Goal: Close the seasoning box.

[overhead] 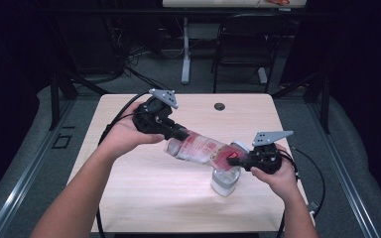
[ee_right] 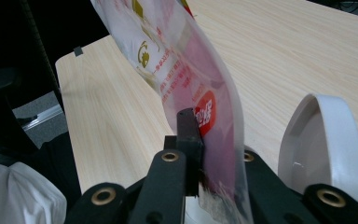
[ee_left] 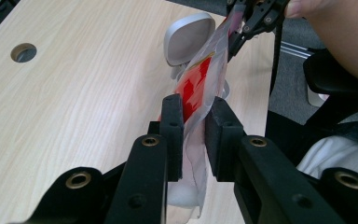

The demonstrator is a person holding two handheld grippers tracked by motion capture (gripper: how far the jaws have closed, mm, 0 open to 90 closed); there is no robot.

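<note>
So the left hand-held gripper is clamped on one end of a clear plastic bag with red print; the right hand-held gripper pinches the other end; the bag hangs stretched between them above the worktop, tilted down toward the right; right under that lower end sits a white cup, standing on the worktop near its right edge; in the left gripper view the bag is squeezed flat between the pads; same deal in the right gripper view.
</note>
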